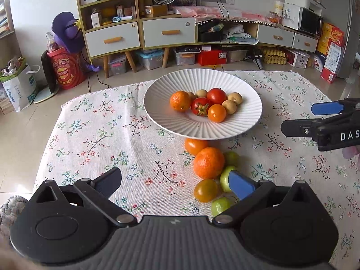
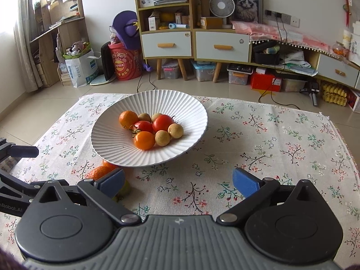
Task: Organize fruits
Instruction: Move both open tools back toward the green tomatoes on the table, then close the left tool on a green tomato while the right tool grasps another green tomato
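The ribbed white plate [image 1: 202, 130] sits mid-cloth as the collecting point, already holding tomatoes, longans and a mandarin, while a loose cluster led by an orange mandarin [image 1: 208, 162] lies just before its near rim. Both the left gripper [image 1: 174, 180] and right gripper [image 2: 178, 180] hover with jaws wide and empty (ready to straddle a fruit, I judge). The loose fruits are round, without a clear long axis, but their row runs from the left gripper toward the plate.

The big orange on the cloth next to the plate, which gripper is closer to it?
Left. The left gripper sits open just before the orange; the right gripper, also open, hangs off to its right.
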Available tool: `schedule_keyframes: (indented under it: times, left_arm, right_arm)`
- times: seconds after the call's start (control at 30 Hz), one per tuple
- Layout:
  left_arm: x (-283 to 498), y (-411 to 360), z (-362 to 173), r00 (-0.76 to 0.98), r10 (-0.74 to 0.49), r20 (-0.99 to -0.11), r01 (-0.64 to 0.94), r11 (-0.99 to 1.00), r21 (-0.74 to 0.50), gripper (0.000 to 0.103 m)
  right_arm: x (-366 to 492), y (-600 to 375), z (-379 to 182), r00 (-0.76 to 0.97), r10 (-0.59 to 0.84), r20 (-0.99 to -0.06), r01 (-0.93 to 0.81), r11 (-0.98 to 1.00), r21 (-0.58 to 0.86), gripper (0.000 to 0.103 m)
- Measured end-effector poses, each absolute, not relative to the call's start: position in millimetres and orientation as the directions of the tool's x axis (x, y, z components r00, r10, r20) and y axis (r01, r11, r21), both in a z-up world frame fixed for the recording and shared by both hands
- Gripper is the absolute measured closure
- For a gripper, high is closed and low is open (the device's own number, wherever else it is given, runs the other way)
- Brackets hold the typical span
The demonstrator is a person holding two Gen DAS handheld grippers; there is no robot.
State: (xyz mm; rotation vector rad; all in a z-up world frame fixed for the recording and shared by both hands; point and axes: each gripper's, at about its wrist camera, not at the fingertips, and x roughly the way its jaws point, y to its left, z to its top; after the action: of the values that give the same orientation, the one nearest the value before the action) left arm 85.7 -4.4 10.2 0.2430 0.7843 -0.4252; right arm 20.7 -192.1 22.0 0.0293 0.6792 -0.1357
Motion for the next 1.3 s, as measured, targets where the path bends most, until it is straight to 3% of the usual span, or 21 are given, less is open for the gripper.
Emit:
schedule_keyframes:
  times: [0.7,1.13,1.3]
  left_arm:
    - [58,-4,-21,0.599,-0.325,-0.732,0.481,0.877,0.004,0.008]
    - [55,-19,-29,0.536,-0.382,-0.753,0.535,0.844,-0.047,0.051]
    - [58,-22,-26,0.52,-0.41,-0.749,0.543,0.836,-0.081,0.08]
  right_arm:
    - [1,-178,-11,0.759,-0.101,-0.643,0.086,0.995,-0.055,0.001]
    - [1,-168,-19,0.753,-0.101,-0.651,0.044,0.994,-0.104,0.001]
    - [2,-168,-19,0.755,-0.099,-0.648,0.042,0.994,-0.103,0.001]
